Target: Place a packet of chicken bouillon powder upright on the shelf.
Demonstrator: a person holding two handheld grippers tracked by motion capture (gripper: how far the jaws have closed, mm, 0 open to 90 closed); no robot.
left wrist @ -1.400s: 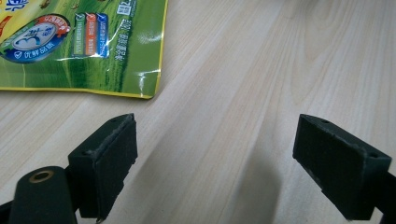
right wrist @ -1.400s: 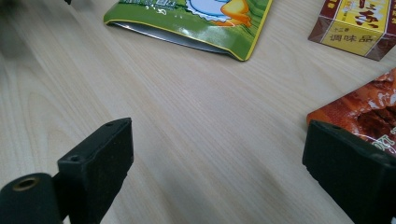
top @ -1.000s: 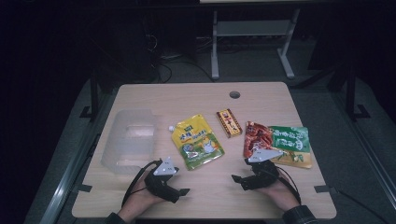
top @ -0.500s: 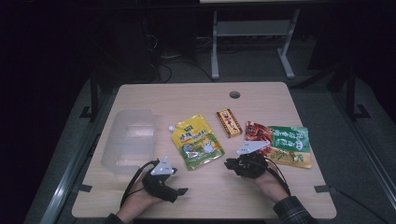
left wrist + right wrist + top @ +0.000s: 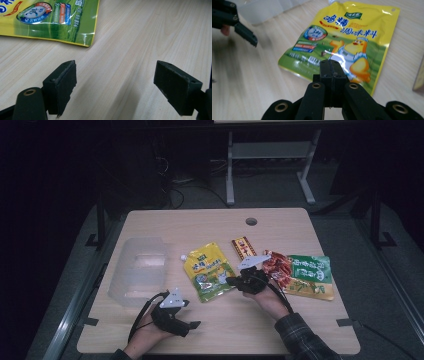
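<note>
Yellow pouch [image 5: 208, 271] lies flat mid-bench [image 5: 200, 227], beside the clear tub [image 5: 138, 269]. Right tool [image 5: 231, 281], jaws pressed together, sits at its right edge; left tool [image 5: 196, 324], jaws apart, rests on bare wood.

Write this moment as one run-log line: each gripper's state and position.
left gripper: open, above bare table | right gripper: shut, empty, at yellow seasoning pouch edge

Left tool [image 5: 192, 324] rests with jaws wide apart; right tool [image 5: 231, 281] is closed, empty.
</note>
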